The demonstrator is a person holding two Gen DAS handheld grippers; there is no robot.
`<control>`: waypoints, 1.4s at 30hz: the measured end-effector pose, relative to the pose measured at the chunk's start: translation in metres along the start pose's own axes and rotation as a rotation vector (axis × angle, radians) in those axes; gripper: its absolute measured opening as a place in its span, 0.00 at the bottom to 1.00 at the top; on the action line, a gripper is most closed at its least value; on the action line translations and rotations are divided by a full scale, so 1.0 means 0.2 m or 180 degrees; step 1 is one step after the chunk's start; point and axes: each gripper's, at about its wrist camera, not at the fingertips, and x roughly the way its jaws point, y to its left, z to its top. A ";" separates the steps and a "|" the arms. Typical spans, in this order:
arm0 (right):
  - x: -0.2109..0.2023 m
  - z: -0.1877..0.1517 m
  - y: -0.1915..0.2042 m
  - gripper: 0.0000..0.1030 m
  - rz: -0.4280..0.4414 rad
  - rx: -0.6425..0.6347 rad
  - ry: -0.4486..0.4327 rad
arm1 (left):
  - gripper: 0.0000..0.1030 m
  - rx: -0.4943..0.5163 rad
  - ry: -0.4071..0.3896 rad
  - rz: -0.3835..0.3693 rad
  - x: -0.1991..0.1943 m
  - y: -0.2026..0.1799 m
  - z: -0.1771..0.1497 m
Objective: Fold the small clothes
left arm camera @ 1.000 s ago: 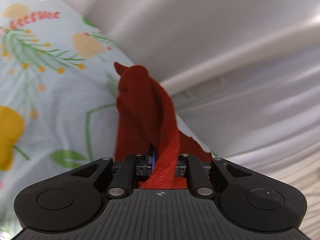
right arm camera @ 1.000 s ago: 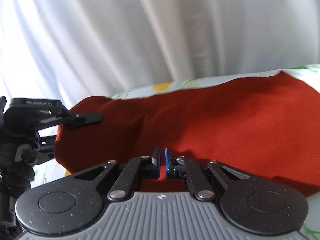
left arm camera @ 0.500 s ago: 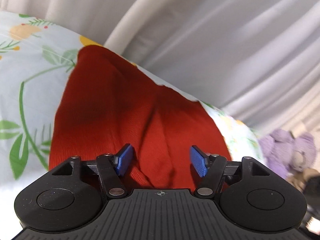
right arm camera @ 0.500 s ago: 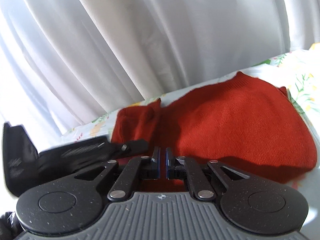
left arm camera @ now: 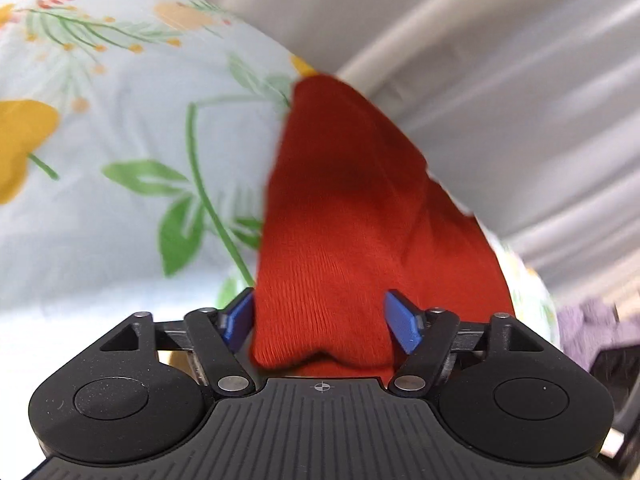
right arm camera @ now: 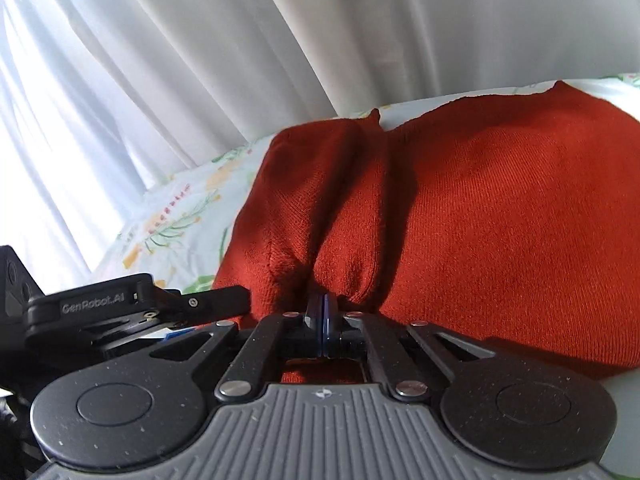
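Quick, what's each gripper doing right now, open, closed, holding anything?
Left gripper: jaws opening, the red knit garment lies between the pads, not pinched.
Right gripper: shut on a fold of the red knit garment.

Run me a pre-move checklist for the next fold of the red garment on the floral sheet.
1. Left hand-held gripper has let go: ok. Its jaws are opening; the red garment lies between the blue pads without being pinched.
2. Right hand-held gripper keeps its hold: ok. Its jaws are shut on a pinch of red fabric at the near edge.
3. Garment lies on the floral sheet: ok.
4. Folded part lies flat: not ok. A thick ridge stands up along the left side.
5. Far edges line up: cannot tell; they are hidden behind the bulge.
6. The two grippers are apart: ok, though close.
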 end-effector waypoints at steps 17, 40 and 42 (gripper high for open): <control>0.16 0.38 -0.25 0.53 0.0629 0.1024 0.0065 | 0.86 -0.0379 -0.0395 0.0509 -0.04 0.09 0.09; -0.03 0.44 0.18 0.12 -0.0504 -0.1094 -0.0502 | 0.87 -0.0354 -0.0507 0.0172 -0.12 -0.06 0.13; -0.10 0.41 0.15 0.13 -0.0698 -0.1261 -0.0547 | 0.87 -0.0181 -0.0420 0.0268 -0.07 -0.12 0.11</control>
